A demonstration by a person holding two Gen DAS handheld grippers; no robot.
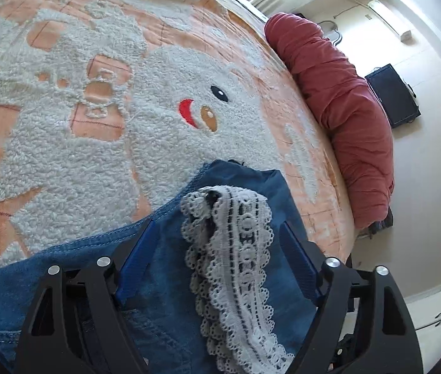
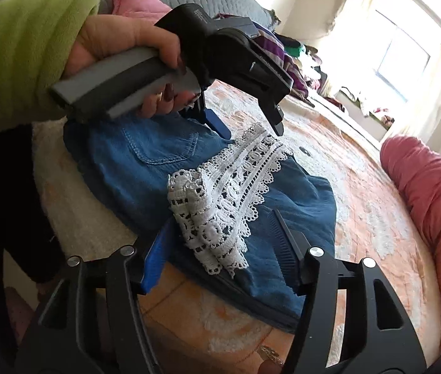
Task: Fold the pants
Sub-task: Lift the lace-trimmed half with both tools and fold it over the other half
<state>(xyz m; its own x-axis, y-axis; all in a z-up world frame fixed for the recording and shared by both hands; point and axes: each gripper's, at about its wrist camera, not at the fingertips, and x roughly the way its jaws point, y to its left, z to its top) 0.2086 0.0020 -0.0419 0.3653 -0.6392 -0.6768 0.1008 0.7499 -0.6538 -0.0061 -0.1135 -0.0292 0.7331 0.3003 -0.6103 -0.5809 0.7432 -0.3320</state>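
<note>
Both tools stand spread, pads clear of the cloth. The left tool (image 1: 217, 249) tilts down over the pants (image 1: 158, 280), its blue fingers (image 1: 136, 255) either side of the white lace trim (image 1: 233, 274). The right tool (image 2: 223, 249) tilts down at the near edge of the folded pants, lace between its jaws. A hand (image 2: 120, 46) in a green sleeve (image 2: 24, 46) grips the left tool's grey handle. The pants lie folded on the bed (image 1: 64, 124), well apart from a red bolster (image 1: 339, 103).
</note>
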